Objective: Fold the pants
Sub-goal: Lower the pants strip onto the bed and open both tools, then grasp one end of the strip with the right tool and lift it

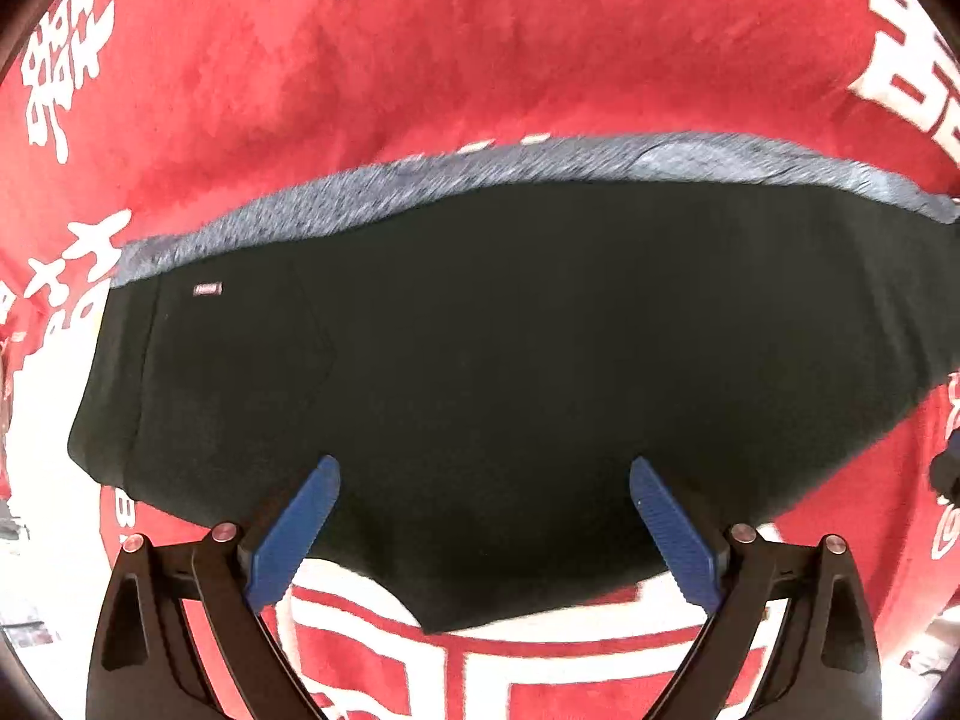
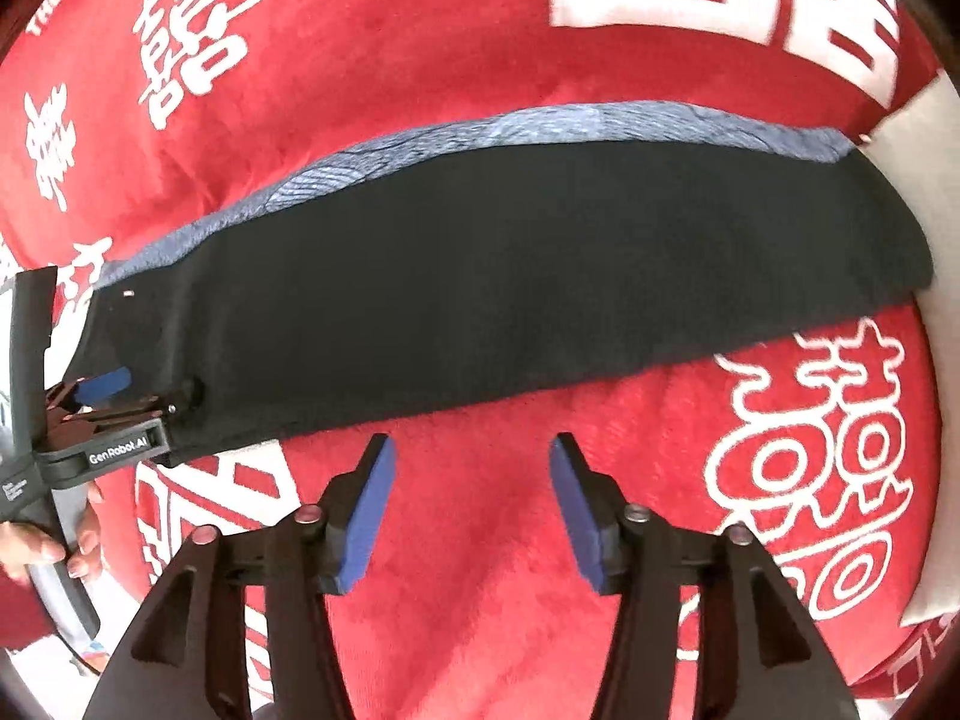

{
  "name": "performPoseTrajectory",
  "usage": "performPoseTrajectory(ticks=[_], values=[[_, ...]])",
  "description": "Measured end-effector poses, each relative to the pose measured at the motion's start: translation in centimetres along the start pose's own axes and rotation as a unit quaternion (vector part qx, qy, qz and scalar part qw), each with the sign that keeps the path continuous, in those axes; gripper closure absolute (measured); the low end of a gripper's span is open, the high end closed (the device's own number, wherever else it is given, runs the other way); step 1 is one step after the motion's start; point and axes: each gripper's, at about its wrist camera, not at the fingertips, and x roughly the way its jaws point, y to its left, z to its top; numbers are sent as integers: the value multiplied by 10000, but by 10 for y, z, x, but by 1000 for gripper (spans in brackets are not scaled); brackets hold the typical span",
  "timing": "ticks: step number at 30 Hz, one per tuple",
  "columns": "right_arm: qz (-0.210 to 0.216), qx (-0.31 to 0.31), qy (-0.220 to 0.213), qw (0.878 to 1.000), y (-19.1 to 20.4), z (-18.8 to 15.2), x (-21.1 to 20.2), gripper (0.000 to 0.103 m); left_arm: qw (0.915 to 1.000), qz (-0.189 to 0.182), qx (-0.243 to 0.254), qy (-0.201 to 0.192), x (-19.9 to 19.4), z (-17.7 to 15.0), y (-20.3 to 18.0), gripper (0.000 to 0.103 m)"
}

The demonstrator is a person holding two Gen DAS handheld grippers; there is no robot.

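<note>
Black pants (image 1: 480, 330) lie folded lengthwise into a long band on a red blanket. A grey-blue patterned strip (image 1: 480, 180) shows along their far edge, and a small label (image 1: 208, 288) sits near the left end. My left gripper (image 1: 483, 465) hangs open over the pants' near edge with nothing between its blue pads. In the right wrist view the pants (image 2: 480, 300) stretch across the middle. My right gripper (image 2: 473, 441) stands open above the blanket, just short of their near edge, holding nothing. The left gripper (image 2: 150, 390) appears at the pants' left end.
The red blanket (image 2: 480, 570) with white characters covers the whole surface. A person's hand (image 2: 36, 546) holds the left gripper's handle at the far left. A white surface (image 2: 924, 180) borders the blanket on the right, beyond the pants' end.
</note>
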Motion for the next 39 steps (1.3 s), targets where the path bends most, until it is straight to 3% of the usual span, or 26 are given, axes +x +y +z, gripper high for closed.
performPoseTrajectory(ticks=[9,18,21,25,27,31,35,39], values=[[66,532,80,9985,-36,-18,-12,38,9983,-391,394,-191,-22,19,-66,5],[128,1022,3,9947,-70,-27,-20,38,9943,-888,407,-431,-39,56,-128,5],[135,1146,-15,9933,-80,-27,-20,38,9939,-880,527,-413,-26,67,-150,5],[215,1296,-31,9913,-93,-28,-21,38,9956,-659,663,38,8,67,-171,5],[374,1438,-115,9888,-102,-27,-23,38,9959,-730,538,-75,8,64,-169,5],[980,2167,-616,9694,-140,-24,-29,38,9958,-732,532,-115,9,63,-166,1],[1553,3222,-1337,9242,-190,-24,-24,38,9960,-619,623,-166,15,65,-169,1],[1929,3677,-1779,8921,-216,-23,-14,38,9963,-535,621,-248,13,63,-175,1]])
